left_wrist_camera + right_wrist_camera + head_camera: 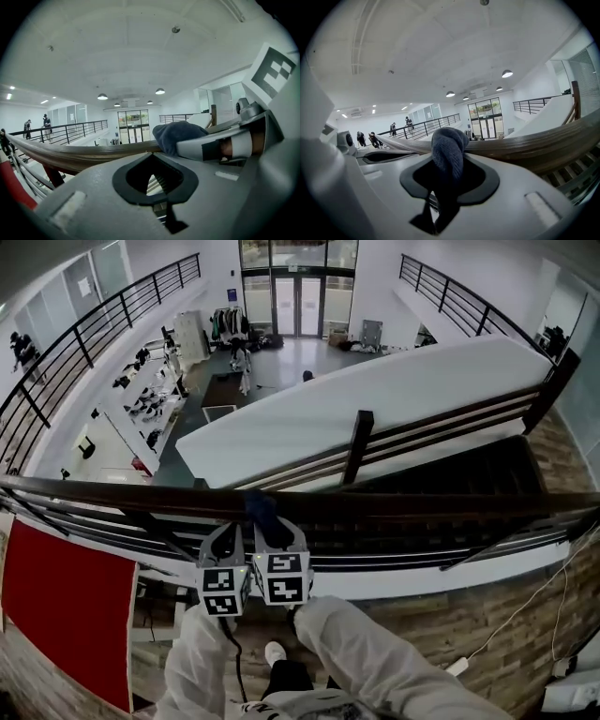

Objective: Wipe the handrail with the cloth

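Note:
A dark wooden handrail (422,502) runs across the head view. A dark blue cloth (263,511) is draped over its top near the middle. My right gripper (274,532) is shut on the cloth (447,145), which bulges up out of the jaws against the handrail (534,145). My left gripper (225,538) sits close beside it on the left, jaws shut with nothing between them (152,174). From the left gripper view the cloth (180,133) lies on the handrail (79,155), just beyond the right gripper's fingers (220,145).
Thin dark metal rails (394,554) run under the handrail. A red panel (66,606) hangs at the lower left. A white stair wall (375,399) drops to a lower floor. A white cable (525,606) lies on the wooden floor. People (375,139) stand on the far balcony.

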`<state>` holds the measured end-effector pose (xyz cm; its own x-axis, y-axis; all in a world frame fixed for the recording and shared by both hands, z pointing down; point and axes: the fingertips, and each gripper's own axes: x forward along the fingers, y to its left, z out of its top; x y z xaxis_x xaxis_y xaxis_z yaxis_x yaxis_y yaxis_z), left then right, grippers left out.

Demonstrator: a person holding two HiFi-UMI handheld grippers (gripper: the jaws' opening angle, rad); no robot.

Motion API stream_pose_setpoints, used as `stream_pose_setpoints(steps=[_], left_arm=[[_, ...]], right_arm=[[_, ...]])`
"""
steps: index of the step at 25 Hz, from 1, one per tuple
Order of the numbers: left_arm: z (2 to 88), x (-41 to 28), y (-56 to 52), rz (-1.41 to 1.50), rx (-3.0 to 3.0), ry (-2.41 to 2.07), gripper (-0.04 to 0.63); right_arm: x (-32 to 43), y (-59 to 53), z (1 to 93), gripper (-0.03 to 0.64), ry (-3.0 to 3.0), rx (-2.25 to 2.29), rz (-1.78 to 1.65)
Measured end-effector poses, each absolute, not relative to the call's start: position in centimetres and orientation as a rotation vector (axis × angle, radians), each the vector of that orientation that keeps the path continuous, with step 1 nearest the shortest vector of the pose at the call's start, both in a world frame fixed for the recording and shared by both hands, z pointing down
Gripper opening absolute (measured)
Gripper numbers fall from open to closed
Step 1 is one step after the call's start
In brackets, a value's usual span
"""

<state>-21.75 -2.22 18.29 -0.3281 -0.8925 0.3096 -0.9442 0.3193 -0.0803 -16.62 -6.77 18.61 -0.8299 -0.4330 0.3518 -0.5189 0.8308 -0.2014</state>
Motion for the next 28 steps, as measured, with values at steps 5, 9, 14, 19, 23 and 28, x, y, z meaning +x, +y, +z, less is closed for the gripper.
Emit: stream_pose_setpoints(steps=[5, 9, 14, 19, 23, 28], left_arm=[[17.9, -18.4, -4.8, 0.393, 1.717, -2.352, 0.003], [18.0, -15.4, -6.6, 0.399, 1.746, -2.334, 0.003], [18.2, -12.8, -8.8, 0.390, 1.771, -2.296, 0.003], [18.7, -9.1, -10.7, 0.406, 1.818, -2.267, 0.003], [19.0, -5.5, -12.6, 0.412, 1.853, -2.231, 0.003], [19.3, -1.2, -14.4, 0.403, 1.889, -2.196, 0.003]], right_arm=[[-13.3, -8.8, 18.2, 0.107, -2.726, 0.743, 0.427], [-10.2, -10.6, 18.6, 0.107, -2.730, 0.782, 0.421], [-7.4, -12.2, 18.5, 0.107, -2.715, 0.770, 0.453], [-3.6, -14.1, 18.7, 0.106, -2.715, 0.776, 0.413], [-0.7, -16.1, 18.7, 0.107, -2.709, 0.777, 0.395], [3.2, -18.0, 18.9, 0.107, -2.698, 0.818, 0.410]])
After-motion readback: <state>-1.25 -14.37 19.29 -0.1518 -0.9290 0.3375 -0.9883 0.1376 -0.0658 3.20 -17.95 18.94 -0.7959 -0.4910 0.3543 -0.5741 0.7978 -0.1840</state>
